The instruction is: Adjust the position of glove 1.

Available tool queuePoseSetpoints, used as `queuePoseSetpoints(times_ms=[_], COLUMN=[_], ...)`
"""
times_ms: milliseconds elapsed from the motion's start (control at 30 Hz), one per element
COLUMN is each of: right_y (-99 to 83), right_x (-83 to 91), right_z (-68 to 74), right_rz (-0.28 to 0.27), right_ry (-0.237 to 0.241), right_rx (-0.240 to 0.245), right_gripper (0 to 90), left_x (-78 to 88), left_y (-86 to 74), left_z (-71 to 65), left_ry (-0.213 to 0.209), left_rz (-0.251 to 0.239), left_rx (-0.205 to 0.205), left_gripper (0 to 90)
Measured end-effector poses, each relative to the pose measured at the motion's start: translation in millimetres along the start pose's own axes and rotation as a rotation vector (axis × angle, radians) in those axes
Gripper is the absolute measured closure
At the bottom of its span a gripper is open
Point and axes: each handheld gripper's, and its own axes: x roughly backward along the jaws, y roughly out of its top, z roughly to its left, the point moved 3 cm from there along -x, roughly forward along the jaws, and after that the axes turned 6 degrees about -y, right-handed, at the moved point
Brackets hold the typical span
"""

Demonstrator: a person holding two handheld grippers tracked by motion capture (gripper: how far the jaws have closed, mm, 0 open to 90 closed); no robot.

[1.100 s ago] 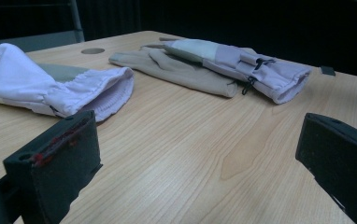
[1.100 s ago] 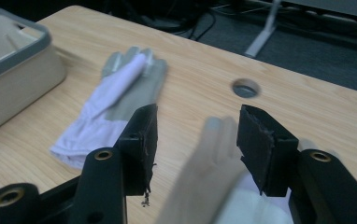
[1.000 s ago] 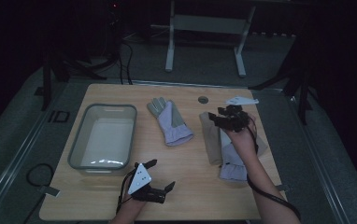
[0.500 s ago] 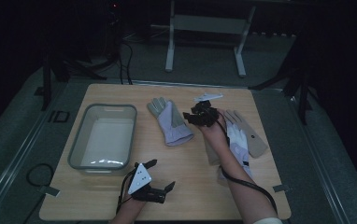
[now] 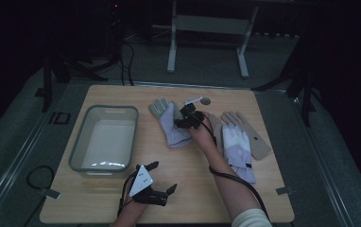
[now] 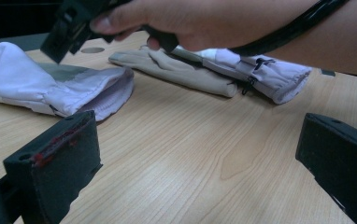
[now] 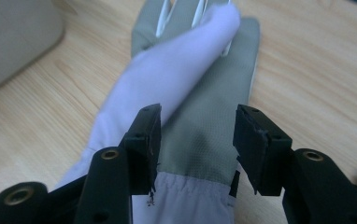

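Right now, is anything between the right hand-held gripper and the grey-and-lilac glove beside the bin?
Nothing visible. The right hand-held gripper hangs just over the glove, jaws apart and astride its grey palm near the cuff, having just opened a little; nothing is pinched between them yet. The bin stands off to the side.

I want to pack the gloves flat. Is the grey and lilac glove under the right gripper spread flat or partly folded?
Partly folded: in the right gripper view, a lilac flap of the grey and lilac glove lies turned over its grey palm.
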Motion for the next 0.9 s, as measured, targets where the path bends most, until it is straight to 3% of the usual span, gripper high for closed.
queuePoseSetpoints(times_ms=[200, 267, 333, 400, 467, 567, 800, 867, 900], right_y=[-8.3, -10.6, -12.0, -12.5, -10.2, -6.9, -6.5, -7.5, -11.4], right_x=[-22.3, -24.9, -25.6, -25.4, -22.0, -11.2, 30.6, 36.0, 47.0], right_z=[3.9, 4.3, 5.6, 7.5, 7.6, 6.7, 8.8, 10.0, 11.9], right_rz=[0.056, 0.057, 0.058, 0.060, 0.057, 0.041, -0.047, -0.050, -0.062], right_ry=[-0.009, -0.011, -0.017, -0.024, -0.024, 0.009, 0.021, 0.019, 0.018], right_rx=[0.036, 0.028, 0.032, 0.038, 0.002, -0.057, -0.182, -0.189, -0.224], right_gripper=[51.3, 53.0, 59.5, 76.3, 87.7, 88.4, 88.5, 88.5, 88.5], left_x=[-0.8, -0.9, -0.9, -0.6, -0.5, -0.5, -0.5, -0.6, -0.6], left_y=[0.2, 0.2, 0.2, 0.2, 0.1, 0.1, 0.1, 0.1, 0.1], left_z=[0.0, -0.3, -0.7, -1.2, -2.0, -2.0, -1.8, -2.0, -2.0], left_ry=[-0.009, -0.008, -0.006, -0.005, -0.010, -0.013, -0.008, -0.007, -0.006], left_rz=[-0.004, -0.005, -0.006, -0.009, -0.007, -0.006, -0.006, -0.006, -0.005], left_rx=[0.006, 0.005, 0.003, -0.004, -0.009, -0.008, -0.005, -0.006, -0.007], left_gripper=[0.0, 0.0, 0.0, 0.0, 0.0, 0.0, 0.0, 0.0, 0.0])
